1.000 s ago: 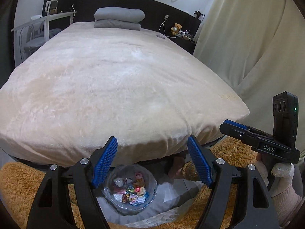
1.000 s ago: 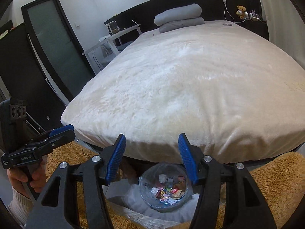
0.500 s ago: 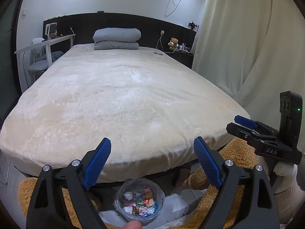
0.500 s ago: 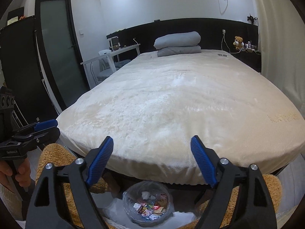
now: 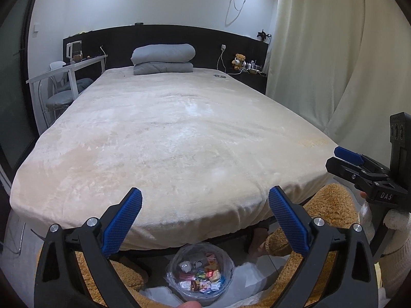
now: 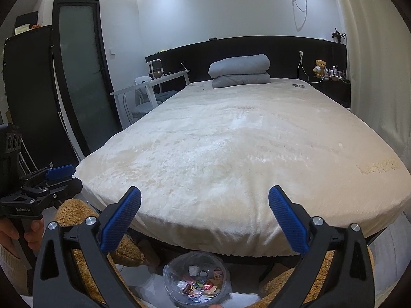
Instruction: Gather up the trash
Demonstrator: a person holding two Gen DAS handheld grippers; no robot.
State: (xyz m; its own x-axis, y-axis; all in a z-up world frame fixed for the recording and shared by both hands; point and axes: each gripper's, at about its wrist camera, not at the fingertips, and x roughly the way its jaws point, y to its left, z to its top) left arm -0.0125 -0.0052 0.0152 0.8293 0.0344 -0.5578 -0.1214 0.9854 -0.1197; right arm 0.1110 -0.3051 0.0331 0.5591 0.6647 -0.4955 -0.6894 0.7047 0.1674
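Note:
A bin lined with a clear bag [image 5: 200, 273] [image 6: 196, 279] stands on the floor at the foot of the bed, holding several colourful wrappers and crumpled paper. My left gripper [image 5: 205, 220] hangs above it with its blue-padded jaws still opening, nothing between them. My right gripper [image 6: 205, 219] is held the same way over the bin, jaws opening and empty. Each gripper also shows at the edge of the other's view: the right gripper [image 5: 359, 169] and the left gripper [image 6: 48, 179].
A wide bed with a cream plush blanket [image 5: 174, 138] fills the view, grey folded bedding [image 5: 163, 59] at its head. A white desk and chair [image 5: 64, 82] stand at the left, a curtain [image 5: 334, 64] at the right. Brown fluffy legs [image 5: 328, 210] flank the bin.
Both grippers' jaws have spread from a narrower gap to wide open. Both views have risen and tilted up, so more of the wall and headboard shows and the bin sits lower in frame.

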